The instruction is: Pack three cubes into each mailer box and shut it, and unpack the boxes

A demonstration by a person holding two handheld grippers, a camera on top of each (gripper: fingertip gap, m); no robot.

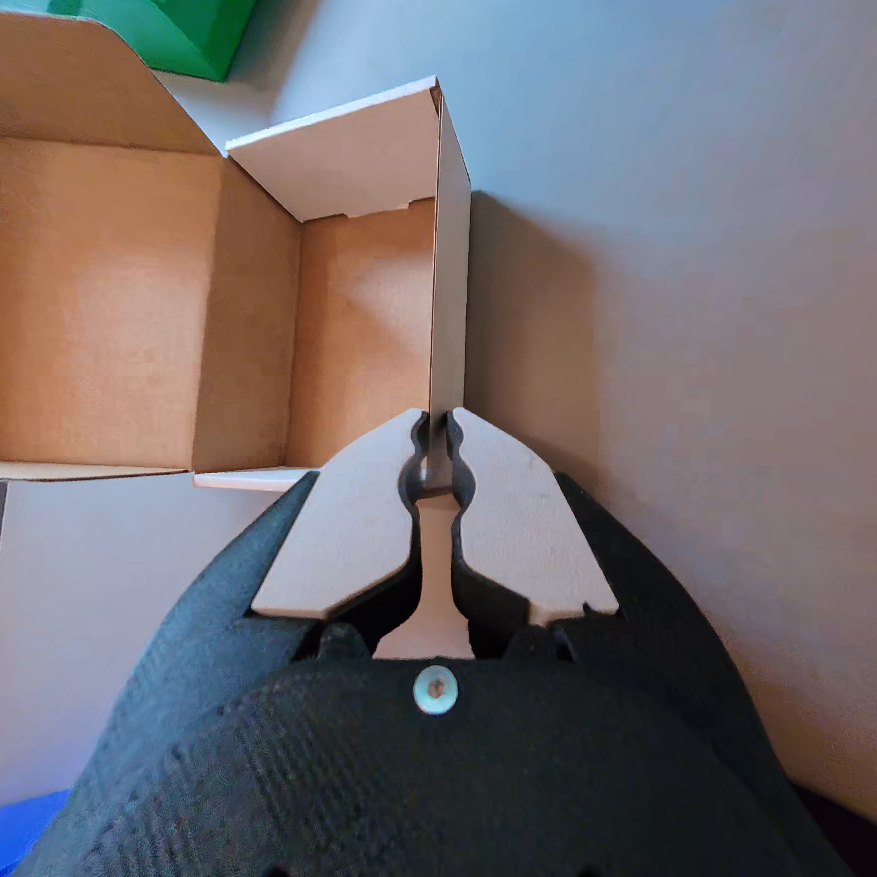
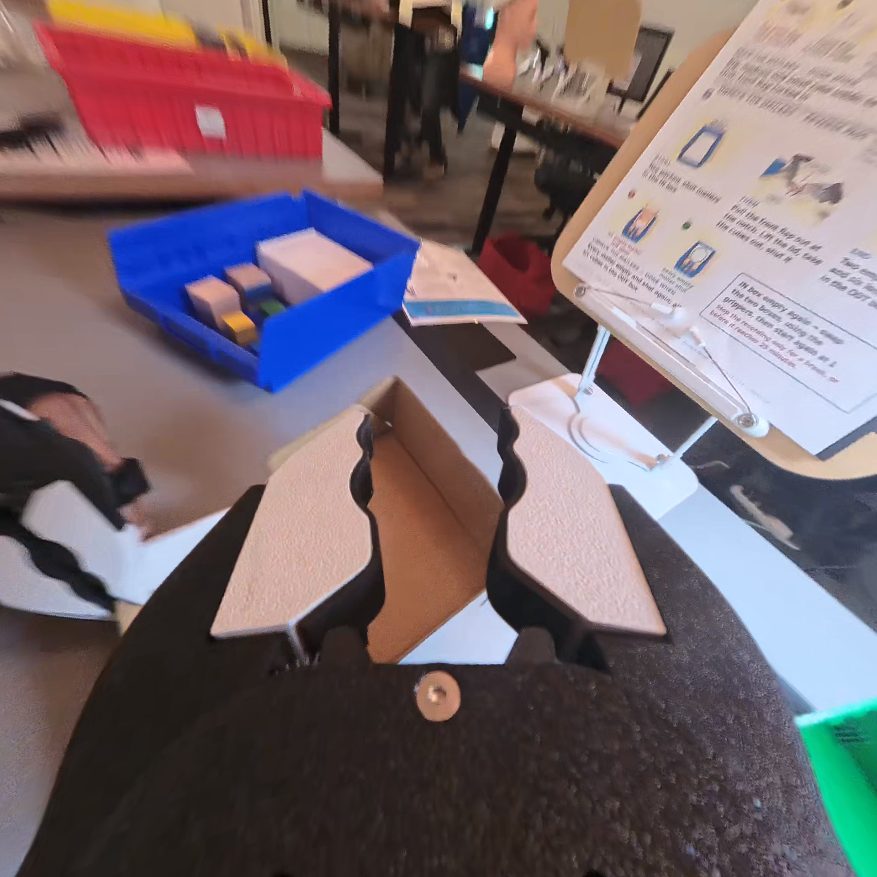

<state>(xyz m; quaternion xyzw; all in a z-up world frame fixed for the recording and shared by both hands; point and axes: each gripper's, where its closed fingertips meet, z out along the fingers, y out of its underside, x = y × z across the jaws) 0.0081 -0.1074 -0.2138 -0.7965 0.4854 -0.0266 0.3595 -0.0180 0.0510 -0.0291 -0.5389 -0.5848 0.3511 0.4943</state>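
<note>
Here, left hand-held gripper (image 1: 437, 417) pinching mailer box (image 1: 142, 303) flap, right hand-held gripper (image 2: 434, 427) spread

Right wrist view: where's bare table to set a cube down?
Free: grey table between the blue bin and the open mailer box. Crowded: right side, taken by the stand's white base and instruction board; left tool blocks lower left.

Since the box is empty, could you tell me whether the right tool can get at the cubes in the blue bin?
Probably yes: the right tool is open, and the blue bin has no lid.
</note>
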